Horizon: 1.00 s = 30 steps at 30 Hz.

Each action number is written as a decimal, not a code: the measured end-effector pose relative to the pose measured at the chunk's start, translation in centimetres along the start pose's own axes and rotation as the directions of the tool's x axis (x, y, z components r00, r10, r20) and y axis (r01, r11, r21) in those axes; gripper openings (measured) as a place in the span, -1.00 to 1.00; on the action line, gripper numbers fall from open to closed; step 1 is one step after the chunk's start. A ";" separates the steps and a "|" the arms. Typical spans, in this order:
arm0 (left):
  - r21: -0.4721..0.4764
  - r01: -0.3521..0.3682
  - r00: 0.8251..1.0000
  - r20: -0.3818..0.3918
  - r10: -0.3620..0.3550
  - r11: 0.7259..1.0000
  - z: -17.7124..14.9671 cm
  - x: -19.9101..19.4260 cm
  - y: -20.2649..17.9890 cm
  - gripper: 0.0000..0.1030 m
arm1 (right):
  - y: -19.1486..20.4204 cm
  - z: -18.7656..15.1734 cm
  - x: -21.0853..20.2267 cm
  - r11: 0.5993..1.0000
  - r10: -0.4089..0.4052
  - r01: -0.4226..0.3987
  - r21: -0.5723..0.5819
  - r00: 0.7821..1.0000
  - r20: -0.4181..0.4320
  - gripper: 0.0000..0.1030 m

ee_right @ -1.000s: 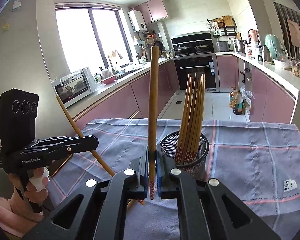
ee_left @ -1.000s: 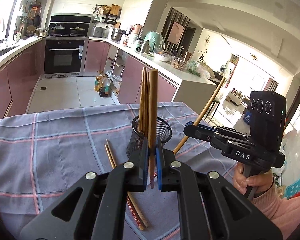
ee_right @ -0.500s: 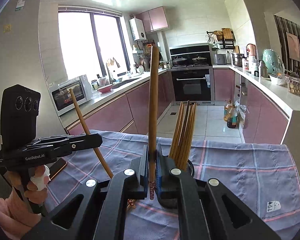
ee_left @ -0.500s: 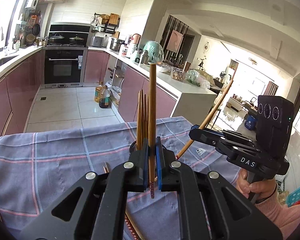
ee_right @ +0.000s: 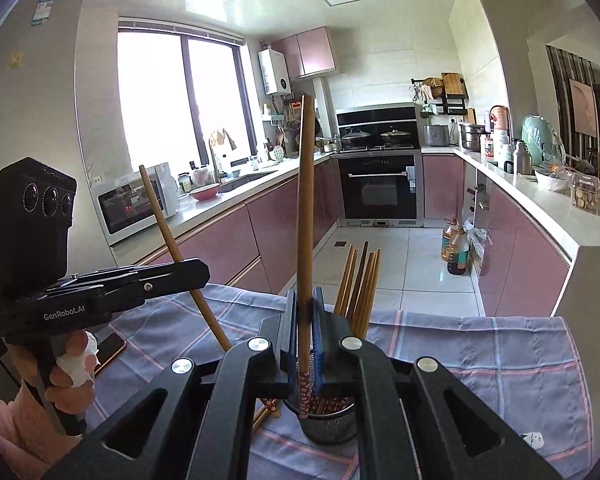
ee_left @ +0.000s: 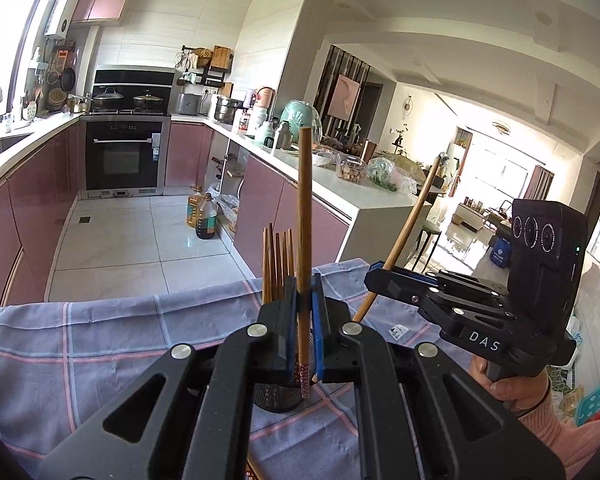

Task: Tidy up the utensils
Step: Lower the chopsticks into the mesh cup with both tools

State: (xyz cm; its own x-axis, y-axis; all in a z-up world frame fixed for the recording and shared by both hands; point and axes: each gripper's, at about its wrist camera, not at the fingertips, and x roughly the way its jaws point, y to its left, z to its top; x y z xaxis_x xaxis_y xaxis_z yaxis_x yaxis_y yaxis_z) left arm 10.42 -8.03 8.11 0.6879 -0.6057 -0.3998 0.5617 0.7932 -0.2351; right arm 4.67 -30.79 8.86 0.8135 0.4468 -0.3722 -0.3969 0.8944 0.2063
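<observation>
Both hands have gone up a bit in the last second. The table cloth sits lower in both views now, and the cup is down near the bottom edge. The left gripper is shut tight on one chopstick, held straight up. The right gripper is shut tight on another chopstick, also straight up. The patterned ends point down, just above the cup. I think the sticks are picked up and ready to drop into the cup with the others.

Some things are hard to see. The grippers cover most of the cup, so I cannot tell how full it is. In the left view only a small piece of a loose stick shows at the bottom. In the right view a patterned end peeks out beside the cup. I cannot count how many are left on the cloth.
</observation>
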 end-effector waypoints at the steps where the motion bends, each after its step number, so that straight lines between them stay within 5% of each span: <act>1: 0.002 -0.001 1.000 0.002 0.001 1.000 0.1 0.1 -0.1 -0.86 | 0.0 0.1 0.0 1.000 -0.002 0.002 -0.001 1.000 0.003 -0.89; 15: 0.046 -0.074 0.997 -0.008 0.074 0.996 0.6 2.8 -1.5 -0.86 | -0.5 -0.3 2.1 1.000 -0.025 0.025 0.017 0.999 -0.024 -0.89; 30: 0.107 -0.061 0.977 -0.198 0.081 0.992 -1.2 7.1 -0.9 -0.86 | -0.9 -2.8 6.2 0.999 0.001 0.007 0.046 0.982 -0.189 -0.89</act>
State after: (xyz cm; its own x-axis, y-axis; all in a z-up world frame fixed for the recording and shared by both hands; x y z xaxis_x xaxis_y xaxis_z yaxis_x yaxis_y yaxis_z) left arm 14.22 -12.95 4.41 0.6266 -0.5148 -0.5852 0.5647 0.8173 -0.1144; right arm 8.88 -28.75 3.86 0.7179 0.4438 -0.5363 -0.3711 0.8958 0.2446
